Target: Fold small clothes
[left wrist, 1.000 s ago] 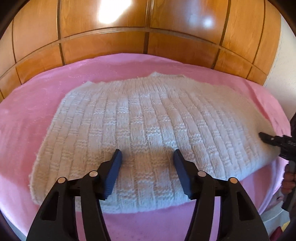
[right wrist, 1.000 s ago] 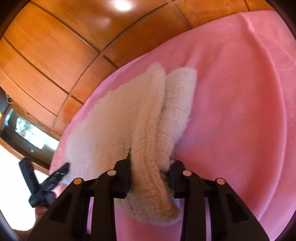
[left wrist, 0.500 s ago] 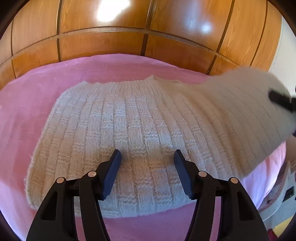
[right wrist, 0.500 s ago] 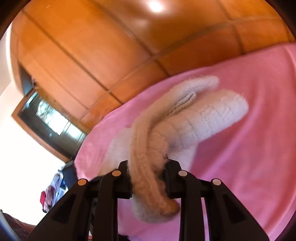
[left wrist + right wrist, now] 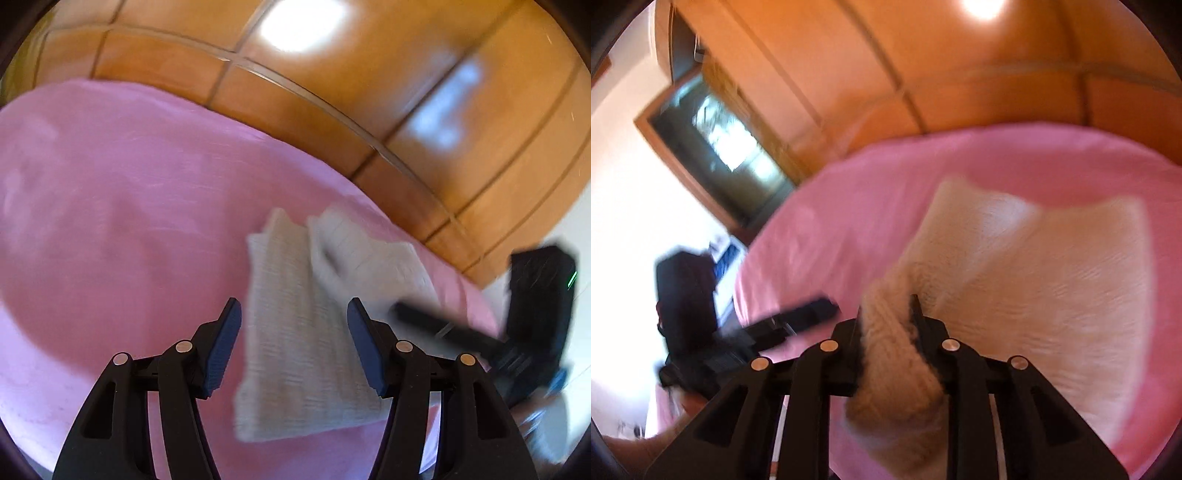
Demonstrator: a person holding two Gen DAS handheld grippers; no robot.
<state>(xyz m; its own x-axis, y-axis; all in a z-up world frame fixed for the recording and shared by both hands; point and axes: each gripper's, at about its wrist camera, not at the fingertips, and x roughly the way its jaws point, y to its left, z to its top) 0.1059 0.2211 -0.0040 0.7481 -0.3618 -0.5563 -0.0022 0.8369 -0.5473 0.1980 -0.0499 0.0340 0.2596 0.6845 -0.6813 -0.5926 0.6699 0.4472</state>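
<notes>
A cream knitted sweater (image 5: 306,332) lies on the pink bedspread (image 5: 110,221), now a narrower folded shape. My left gripper (image 5: 293,325) is open and empty, hovering above the sweater's near part. My right gripper (image 5: 886,314) is shut on a thick bunched edge of the sweater (image 5: 1052,280), whose body spreads out to the right on the pink bedspread (image 5: 849,206). The right gripper also shows blurred at the right of the left wrist view (image 5: 413,314), at the sweater's right edge. The left gripper shows blurred in the right wrist view (image 5: 812,310).
A wooden panelled wall (image 5: 369,92) runs behind the bed. A dark framed mirror or doorway (image 5: 716,140) stands at the left in the right wrist view. The bed's edge drops off near the right gripper (image 5: 491,325).
The right gripper has carried the sweater's right side up and over to the left, so the sweater now looks folded and narrower. The left gripper has lifted and swung away, staying open.
</notes>
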